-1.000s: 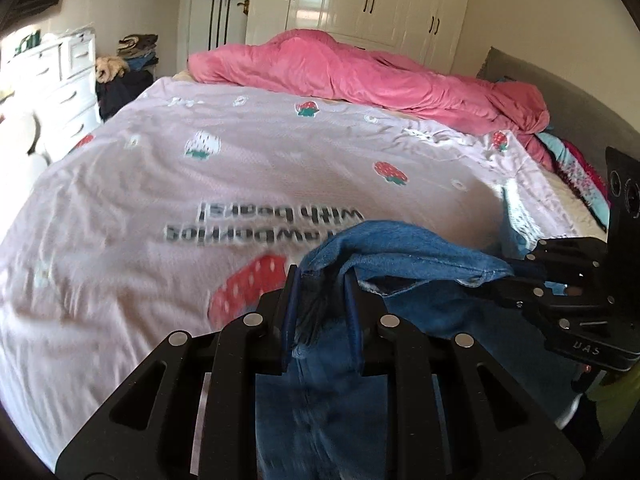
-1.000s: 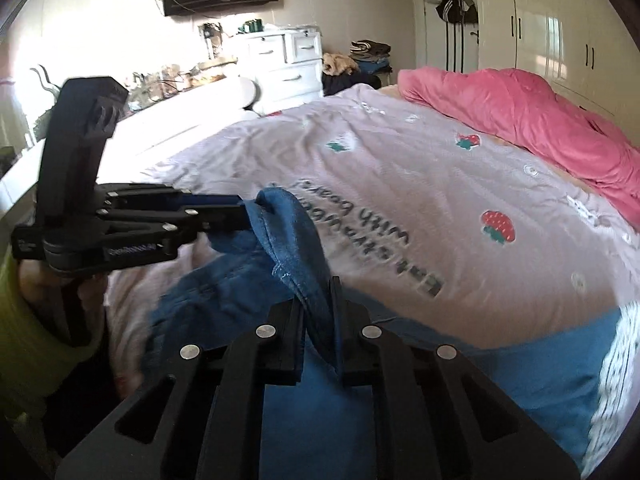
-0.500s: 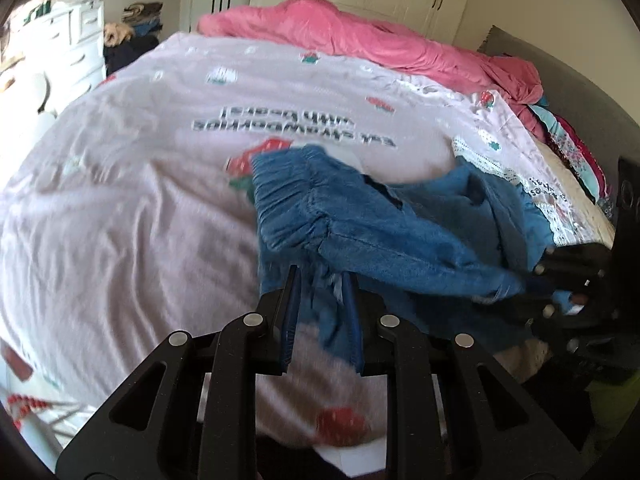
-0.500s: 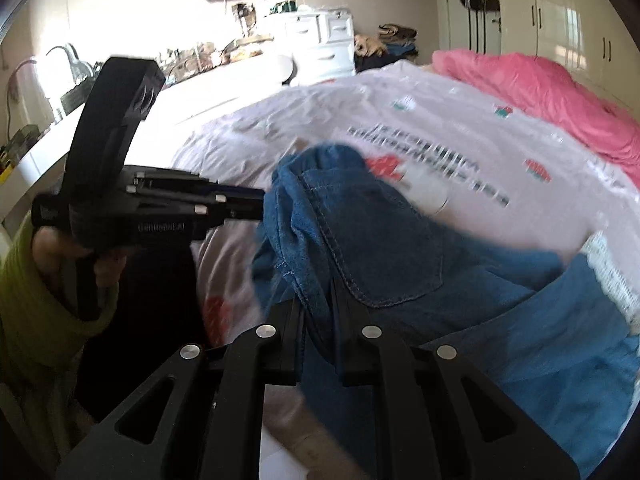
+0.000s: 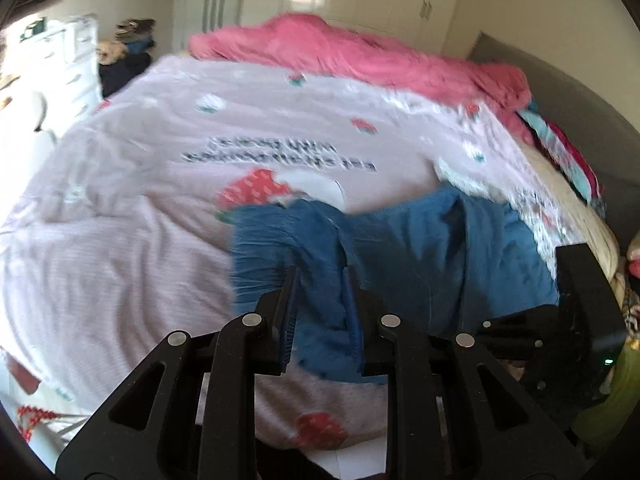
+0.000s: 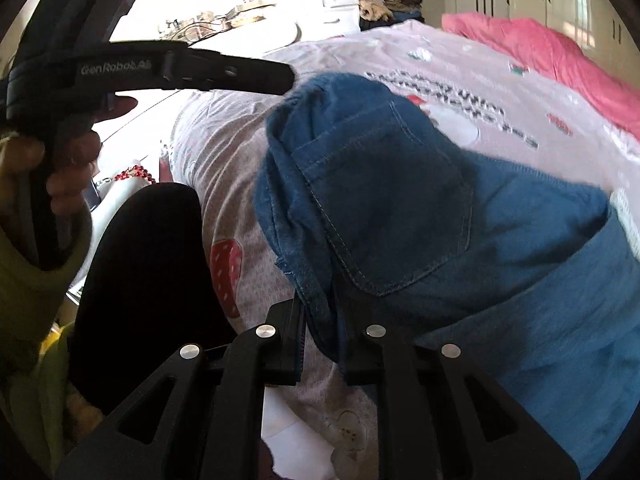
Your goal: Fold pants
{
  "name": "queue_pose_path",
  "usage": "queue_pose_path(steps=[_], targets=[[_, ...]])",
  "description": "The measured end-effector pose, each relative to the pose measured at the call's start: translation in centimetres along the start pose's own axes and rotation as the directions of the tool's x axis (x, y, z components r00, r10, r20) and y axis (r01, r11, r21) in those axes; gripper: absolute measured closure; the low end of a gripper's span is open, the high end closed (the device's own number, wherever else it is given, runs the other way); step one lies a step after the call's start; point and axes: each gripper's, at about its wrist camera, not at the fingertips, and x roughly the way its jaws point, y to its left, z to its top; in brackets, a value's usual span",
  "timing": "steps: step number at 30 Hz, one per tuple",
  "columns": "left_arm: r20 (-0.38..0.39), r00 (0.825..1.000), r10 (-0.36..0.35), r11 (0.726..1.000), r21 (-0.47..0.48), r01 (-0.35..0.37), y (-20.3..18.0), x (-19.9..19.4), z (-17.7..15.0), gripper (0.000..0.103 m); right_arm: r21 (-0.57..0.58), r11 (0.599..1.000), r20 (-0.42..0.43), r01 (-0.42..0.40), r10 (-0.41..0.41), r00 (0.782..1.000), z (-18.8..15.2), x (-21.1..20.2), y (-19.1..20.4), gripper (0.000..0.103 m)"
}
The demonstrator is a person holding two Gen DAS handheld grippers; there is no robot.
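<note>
Pants, blue denim with a stitched back pocket up, lie bunched at the bed's near edge. Left gripper is clamped on the fabric; right gripper, jaws just easing apart, has denim between them. I'd settle both ends flat and square before letting go.

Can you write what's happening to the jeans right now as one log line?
jeans: bunched on bed | left gripper: shut on jeans | right gripper: jaws just opening, jeans between them
</note>
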Motion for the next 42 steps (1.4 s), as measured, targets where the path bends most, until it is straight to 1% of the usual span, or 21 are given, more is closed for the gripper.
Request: queue_pose_path(steps=[1,3,6,8,10,11,12,14,17,18,21,24,25,28,30,33,34,36,38,41,42], targets=[[-0.042,0.999,0.010,1.000,0.004,-0.010,-0.1,1.4,-0.3,0.088,0.005,1.000,0.002,-0.008,0.008,1.000,-0.2,-0.2,0.0,0.084],[-0.100,0.995,0.031,0.999,-0.001,-0.032,0.2,3.3,-1.1,0.088,-0.005,1.000,-0.001,-0.028,0.028,1.000,-0.3,-1.0,0.3,0.081],[-0.099,0.995,0.028,1.000,-0.009,-0.029,0.6,3.7,-1.6,0.088,-0.006,0.997,0.036,-0.083,0.083,0.996,-0.6,-3.5,0.6,0.081],[-0.096,0.995,0.027,1.000,-0.008,-0.028,0.6,3.6,-1.7,0.088,-0.006,0.999,0.091,-0.054,0.055,0.994,-0.4,-5.2,0.7,0.079],[-0.094,0.995,0.033,0.999,0.002,-0.033,0.5,3.7,-1.8,0.088,0.028,0.999,0.143,-0.015,0.011,0.990,0.3,-6.2,0.2,0.068],[-0.093,0.995,0.036,0.999,0.006,-0.035,0.5,3.7,-1.9,0.088,0.042,0.999,0.153,-0.001,-0.006,0.988,0.6,-6.3,0.0,0.067],[-0.091,0.995,0.037,0.999,0.008,-0.037,0.5,3.7,-2.0,0.088,0.058,0.998,0.149,0.025,-0.033,0.988,0.8,-6.0,-0.4,0.065],[-0.087,0.996,0.034,0.999,0.002,-0.034,0.5,3.7,-2.0,0.088,0.092,0.991,0.084,0.095,-0.103,0.991,0.9,-4.3,-1.2,0.065],[-0.087,0.996,0.034,0.999,0.006,-0.033,0.4,3.6,-2.0,0.088,0.147,0.981,-0.055,0.126,-0.119,0.991,-0.1,-0.9,-2.5,0.065],[-0.090,0.995,0.031,0.999,0.010,-0.030,0.3,3.6,-2.0,0.087,0.160,0.978,-0.080,0.132,-0.121,0.989,-0.5,-0.3,-2.8,0.065],[-0.083,0.995,0.049,0.999,0.026,-0.047,-0.2,3.4,-2.0,0.084,0.186,0.976,-0.066,0.110,-0.100,0.993,-0.9,-0.4,-2.9,0.065],[-0.075,0.996,0.046,0.999,0.007,-0.046,-0.1,2.8,-1.9,0.082,0.194,0.977,-0.008,0.086,-0.086,0.996,-0.6,-2.6,-3.0,0.065],[-0.066,0.997,0.037,0.999,-0.006,-0.038,0.0,2.3,-1.8,0.081,0.192,0.978,0.012,0.086,-0.090,0.996,-0.3,-3.4,-2.8,0.062],[-0.034,0.998,0.049,0.999,0.012,-0.048,-0.8,1.0,-1.4,0.071,0.211,0.969,0.066,0.131,-0.148,0.987,-0.6,-6.5,-3.8,0.055],[-0.013,0.999,0.053,0.998,0.028,-0.052,-1.4,0.3,-1.1,0.061,0.236,0.958,0.086,0.161,-0.186,0.979,-0.8,-7.8,-5.0,0.054],[0.007,1.000,0.025,0.998,0.049,-0.025,-2.7,-0.6,-0.7,0.056,0.283,0.936,0.100,0.208,-0.245,0.964,-1.6,-9.5,-6.6,0.047],[0.013,1.000,0.018,0.998,0.062,-0.019,-3.3,-0.8,-0.6,0.055,0.304,0.925,0.101,0.229,-0.270,0.957,-2.1,-10.1,-7.2,0.047],[0.022,1.000,-0.002,0.996,0.086,0.000,-4.5,-1.0,-0.3,0.050,0.335,0.911,0.105,0.240,-0.289,0.952,-2.6,-10.7,-8.2,0.045],[0.014,1.000,-0.024,0.995,0.100,0.022,-5.4,-0.7,-0.3,0.050,0.366,0.895,0.106,0.256,-0.313,0.944,-3.3,-11.1,-9.3,0.040],[-0.008,0.998,-0.055,0.992,0.116,0.056,-6.7,0.2,-0.2,0.050,0.398,0.876,0.111,0.274,-0.342,0.933,-3.5,-12.2,-10.5,0.039],[-0.015,0.998,-0.065,0.991,0.119,0.067,-7.1,0.4,-0.2,0.050,0.411,0.868,0.113,0.278,-0.351,0.930,-3.6,-12.5,-10.9,0.035]])
